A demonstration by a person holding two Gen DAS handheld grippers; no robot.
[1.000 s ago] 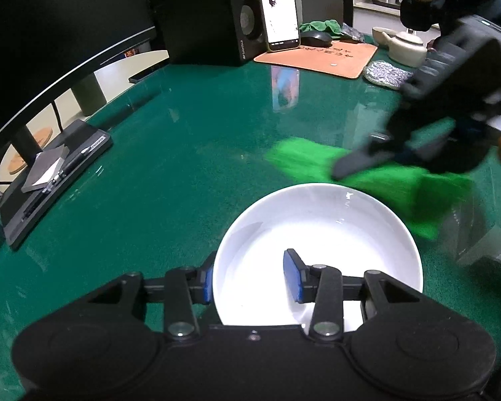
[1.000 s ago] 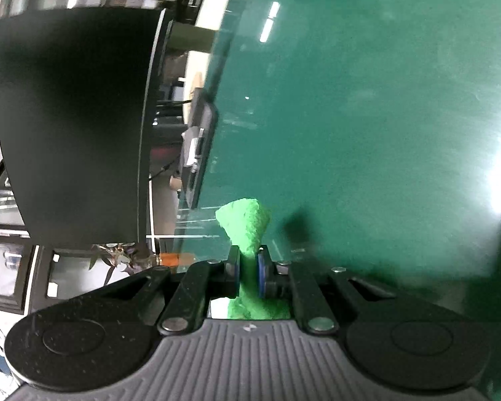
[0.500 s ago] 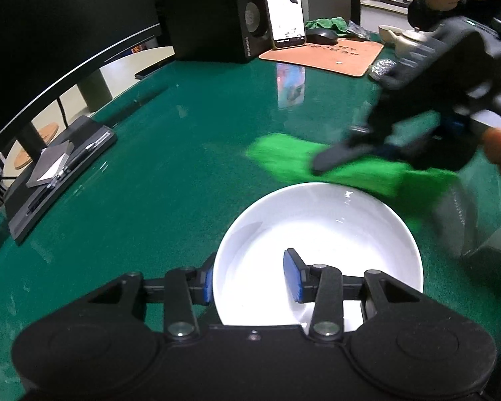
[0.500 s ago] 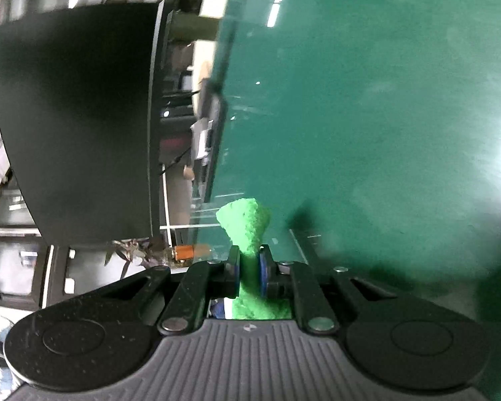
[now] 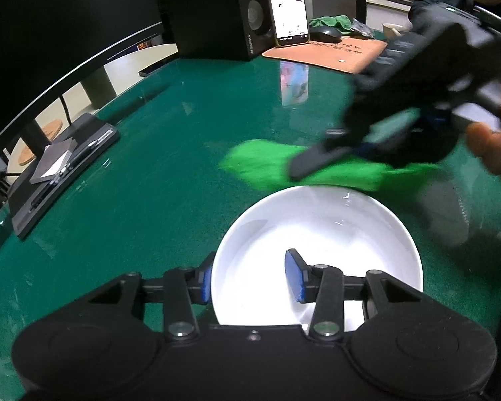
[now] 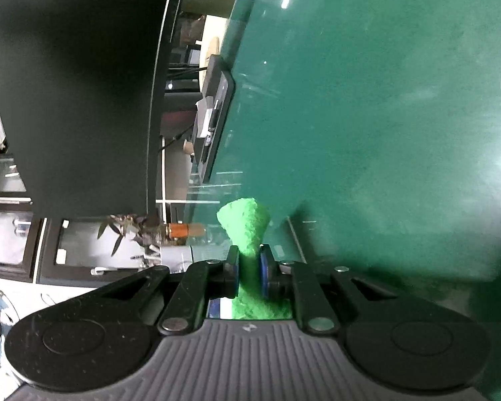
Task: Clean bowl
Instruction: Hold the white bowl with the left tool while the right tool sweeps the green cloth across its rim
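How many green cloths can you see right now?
2. One green cloth is clamped in the right gripper, just beyond the white bowl. Another green cloth lies bunched at the far end of the table, behind the computer mouse. More may be hidden.

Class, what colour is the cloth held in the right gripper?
Bright green cloth; clearest in the right wrist view.
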